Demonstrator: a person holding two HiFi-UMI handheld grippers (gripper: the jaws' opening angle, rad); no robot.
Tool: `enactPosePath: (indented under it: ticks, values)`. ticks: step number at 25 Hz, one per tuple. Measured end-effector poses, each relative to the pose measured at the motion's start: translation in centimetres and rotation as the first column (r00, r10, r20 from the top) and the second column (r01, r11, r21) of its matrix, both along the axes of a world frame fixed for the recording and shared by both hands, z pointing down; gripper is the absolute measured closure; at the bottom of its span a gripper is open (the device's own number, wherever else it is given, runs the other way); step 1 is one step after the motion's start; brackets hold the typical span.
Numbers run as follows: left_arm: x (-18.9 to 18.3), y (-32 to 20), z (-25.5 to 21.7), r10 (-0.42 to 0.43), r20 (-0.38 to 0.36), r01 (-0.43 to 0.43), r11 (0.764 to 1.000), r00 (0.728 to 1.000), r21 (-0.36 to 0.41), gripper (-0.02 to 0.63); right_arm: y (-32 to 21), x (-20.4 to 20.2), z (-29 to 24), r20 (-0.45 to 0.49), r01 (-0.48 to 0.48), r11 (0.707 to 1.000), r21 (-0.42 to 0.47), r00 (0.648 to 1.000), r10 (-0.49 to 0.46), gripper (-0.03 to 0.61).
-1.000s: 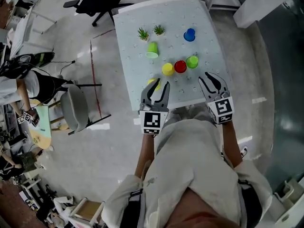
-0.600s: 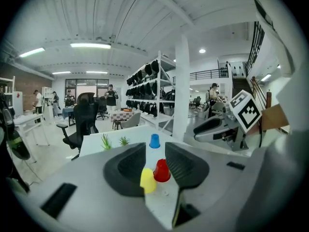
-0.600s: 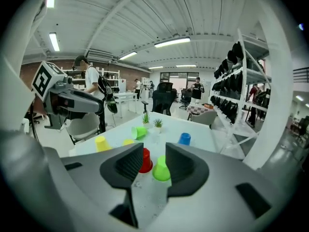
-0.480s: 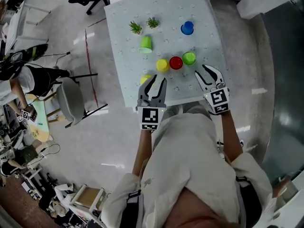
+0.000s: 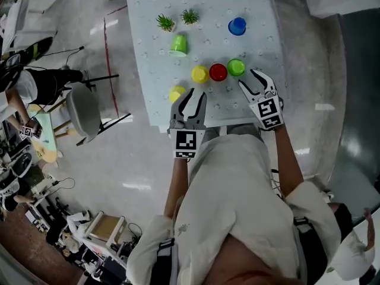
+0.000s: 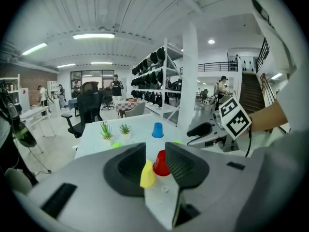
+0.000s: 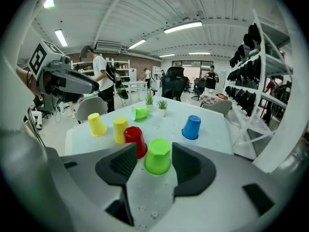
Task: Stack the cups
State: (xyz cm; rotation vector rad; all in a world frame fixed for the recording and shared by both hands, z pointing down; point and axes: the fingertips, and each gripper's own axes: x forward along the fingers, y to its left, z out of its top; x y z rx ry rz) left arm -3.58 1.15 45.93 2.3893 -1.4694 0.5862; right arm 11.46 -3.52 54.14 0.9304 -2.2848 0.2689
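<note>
Six cups, you say? asks the observer.

Me: Six, all on the white table (image 5: 255, 46). A row of three stands mouth-down in the middle: second yellow cup (image 5: 199, 73), red cup (image 5: 218, 72), upright green cup (image 5: 236, 67), side by side. The near yellow cup (image 5: 177, 92) stands alone toward the table's near left edge. The tipped green cup (image 5: 178, 44) lies on its side farther back, near two small plants (image 5: 165, 22). The blue cup (image 5: 237, 26) stands well apart at the far right. None is stacked yet.

Observer: Your left gripper?

Me: The left gripper (image 5: 191, 103) hangs over the near edge; its jaws are a little apart and grip nothing. The near yellow cup sits just beside its left jaw. In the left gripper view that cup shows low in the gap, half behind the left jaw, with the red cup beyond it; neither pad touches it.

Observer: And the right?

Me: The right gripper (image 5: 250, 81) points at the row's right end; its jaws have just been opening and stand released. In the right gripper view the upright green cup sits in the gap at the tips with clear space on both sides; the pads are not on it. The red cup shows just past the left jaw.
</note>
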Motion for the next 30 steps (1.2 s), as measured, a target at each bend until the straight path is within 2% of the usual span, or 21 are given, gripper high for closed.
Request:
enactPosePath:
  ticks: [7, 14, 21, 26, 30]
  values:
    - [-0.1, -0.1, 1.3, -0.027, 0.014, 0.027, 0.999, 1.000, -0.040, 0.483, -1.1, -0.3, 3.3, -0.052, 0.087, 0.996, -0.032, 0.995, -0.088, 0.332]
    - [-0.7, 0.0, 2.2, -0.051, 0.030, 0.053, 0.997, 0.998, -0.062, 0.483, -1.8, -1.3, 4.6, -0.051, 0.142, 0.989, -0.040, 0.988, -0.144, 0.335]
    - [-1.5, 0.4, 2.5, -0.070, 0.036, 0.073, 0.995, 0.997, -0.067, 0.483, -1.5, -1.2, 4.6, -0.051, 0.131, 0.991, -0.038, 0.990, -0.133, 0.374]
    - [-2.3, 0.9, 2.4, -0.086, 0.047, 0.089, 0.994, 0.995, -0.062, 0.483, -0.9, -0.7, 4.6, -0.064, 0.118, 0.992, -0.048, 0.991, -0.121, 0.359]
    - [-3.7, 1.6, 2.8, -0.112, 0.066, 0.117, 0.991, 0.991, -0.063, 0.483, -0.2, -0.1, 3.5, -0.051, 0.073, 0.996, -0.043, 0.996, -0.075, 0.357]
